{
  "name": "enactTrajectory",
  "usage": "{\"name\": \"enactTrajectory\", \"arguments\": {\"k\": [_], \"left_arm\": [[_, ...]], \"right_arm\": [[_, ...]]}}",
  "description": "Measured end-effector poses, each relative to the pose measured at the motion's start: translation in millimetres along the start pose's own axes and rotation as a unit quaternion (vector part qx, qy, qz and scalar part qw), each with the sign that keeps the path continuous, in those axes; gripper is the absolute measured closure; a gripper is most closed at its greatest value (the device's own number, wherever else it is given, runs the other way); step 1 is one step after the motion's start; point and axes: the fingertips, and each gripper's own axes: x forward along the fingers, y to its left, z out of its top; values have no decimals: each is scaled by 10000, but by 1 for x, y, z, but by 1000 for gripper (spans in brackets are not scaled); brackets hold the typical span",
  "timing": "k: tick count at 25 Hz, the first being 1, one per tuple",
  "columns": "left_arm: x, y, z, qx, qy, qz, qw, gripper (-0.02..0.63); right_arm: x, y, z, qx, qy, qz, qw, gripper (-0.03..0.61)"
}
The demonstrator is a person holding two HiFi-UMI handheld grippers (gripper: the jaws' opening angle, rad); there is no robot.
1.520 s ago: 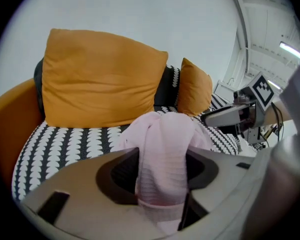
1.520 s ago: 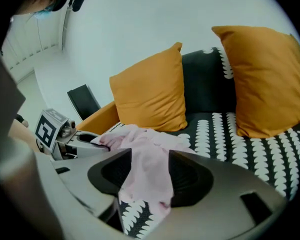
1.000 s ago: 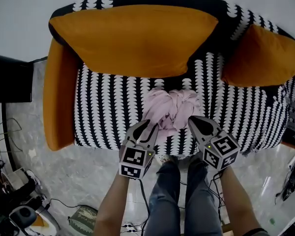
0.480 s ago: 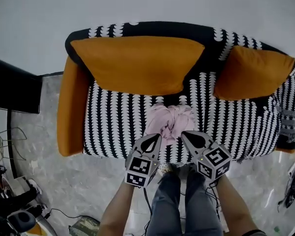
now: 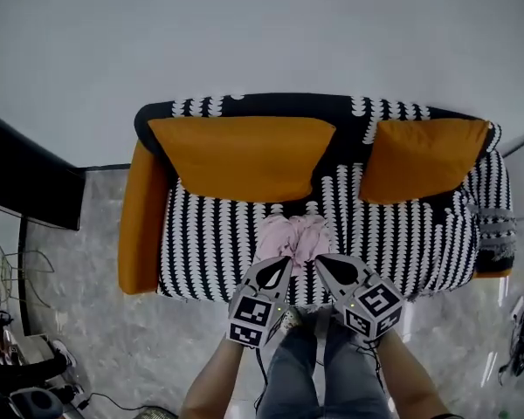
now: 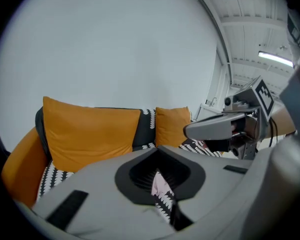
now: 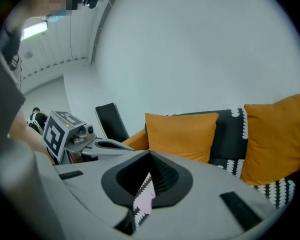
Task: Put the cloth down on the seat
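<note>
The pink cloth (image 5: 293,236) lies crumpled on the black-and-white patterned seat (image 5: 210,244) of the sofa, near its front edge. My left gripper (image 5: 280,265) hangs just in front of the cloth, shut and holding nothing. My right gripper (image 5: 322,264) sits beside it, also shut and holding nothing. In the left gripper view the closed jaws leave only a slit, through which a sliver of the cloth (image 6: 159,184) shows. The right gripper view shows the same sliver of cloth (image 7: 145,196) past its closed jaws.
Two orange cushions (image 5: 243,155) (image 5: 417,157) lean on the sofa back, and an orange armrest (image 5: 141,221) stands at the left. A black panel (image 5: 31,186) and cables are on the floor to the left. The person's legs (image 5: 319,369) stand before the sofa.
Both grippers and the view have drawn back from the sofa. The left jaws have gone from apart to shut. The cloth stays on the seat.
</note>
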Motion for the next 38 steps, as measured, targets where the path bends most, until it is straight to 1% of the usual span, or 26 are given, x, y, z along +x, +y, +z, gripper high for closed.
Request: {"name": "enactTrajectory", "arguments": {"k": [5, 12, 17, 22, 32, 38], "left_arm": [[-22, -20, 28, 100, -178, 9, 9998, 583], [-56, -43, 71, 281, -593, 8, 9978, 583], [-86, -64, 106, 378, -962, -44, 9946, 583], [-113, -85, 138, 515, -1344, -93, 9895, 583], [-145, -108, 185, 724, -1870, -130, 9796, 583], [-153, -123, 199, 659, -1975, -158, 9780, 583]], "right_arm": [[-30, 16, 26, -96, -160, 9, 9998, 584], [-63, 40, 69, -383, -541, 5, 9978, 583], [-86, 64, 95, -643, -805, 38, 9947, 583], [-108, 85, 124, -879, -1094, 69, 9901, 571], [-137, 106, 161, -1110, -1549, 235, 9814, 571], [-150, 110, 173, -1137, -1774, 316, 9770, 571]]}}
